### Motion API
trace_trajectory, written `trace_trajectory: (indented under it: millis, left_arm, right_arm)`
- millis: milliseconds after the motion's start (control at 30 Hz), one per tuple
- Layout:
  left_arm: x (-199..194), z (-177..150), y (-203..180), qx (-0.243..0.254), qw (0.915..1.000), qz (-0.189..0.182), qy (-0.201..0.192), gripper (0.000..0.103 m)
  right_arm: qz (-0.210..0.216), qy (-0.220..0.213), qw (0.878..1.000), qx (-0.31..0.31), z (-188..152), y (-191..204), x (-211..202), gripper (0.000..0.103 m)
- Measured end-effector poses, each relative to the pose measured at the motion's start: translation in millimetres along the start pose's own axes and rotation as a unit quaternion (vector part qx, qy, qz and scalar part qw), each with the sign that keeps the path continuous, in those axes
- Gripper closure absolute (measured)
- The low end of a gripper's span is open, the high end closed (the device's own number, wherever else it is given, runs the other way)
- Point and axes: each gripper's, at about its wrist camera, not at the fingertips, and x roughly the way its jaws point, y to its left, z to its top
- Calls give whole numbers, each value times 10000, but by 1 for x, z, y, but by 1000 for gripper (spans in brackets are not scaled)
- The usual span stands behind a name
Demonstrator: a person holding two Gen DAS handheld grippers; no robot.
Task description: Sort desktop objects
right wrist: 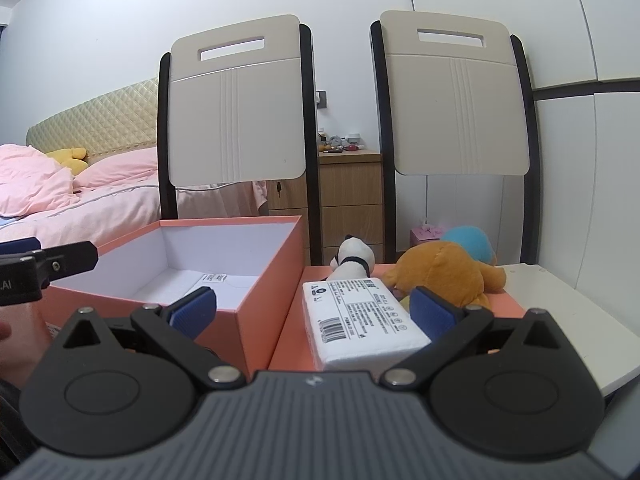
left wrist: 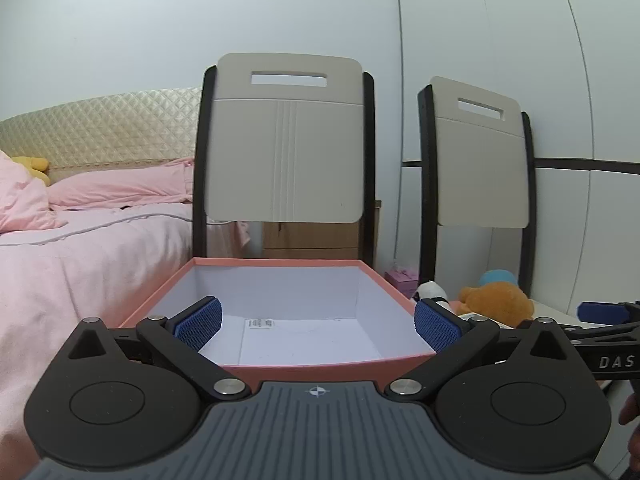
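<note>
An open salmon-pink box (left wrist: 280, 360) with a white inside stands in front of my left gripper (left wrist: 318, 322), which is open and empty just above its near wall. The box also shows in the right wrist view (right wrist: 272, 280). My right gripper (right wrist: 312, 310) is open and empty, with a white tissue pack (right wrist: 360, 320) lying on the pink lid (right wrist: 292, 340) between its fingers. Behind the pack lie a white and black plush (right wrist: 354, 260), an orange plush (right wrist: 444, 272) and a blue plush (right wrist: 470, 242). The right gripper also shows in the left wrist view at the right edge (left wrist: 600, 312).
Two chairs with beige backs (right wrist: 236, 116) (right wrist: 456, 104) stand behind the box and toys. A bed with pink bedding (left wrist: 60, 260) is at the left. A wooden drawer unit (right wrist: 348, 196) stands between the chairs. A white tabletop (right wrist: 560, 312) extends to the right.
</note>
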Motion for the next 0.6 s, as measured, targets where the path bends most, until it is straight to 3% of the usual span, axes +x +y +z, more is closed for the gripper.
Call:
trace_trajectory:
  millis: [333, 600]
  left_arm:
    - [-2, -6, -6, -109, 9999, -110, -32, 0]
    - [-10, -14, -36, -210, 9984, -516, -73, 0]
  right_arm:
    - [-24, -37, 10000, 17, 1, -4, -4, 0]
    - [-294, -172, 9994, 76, 3, -19, -19, 0]
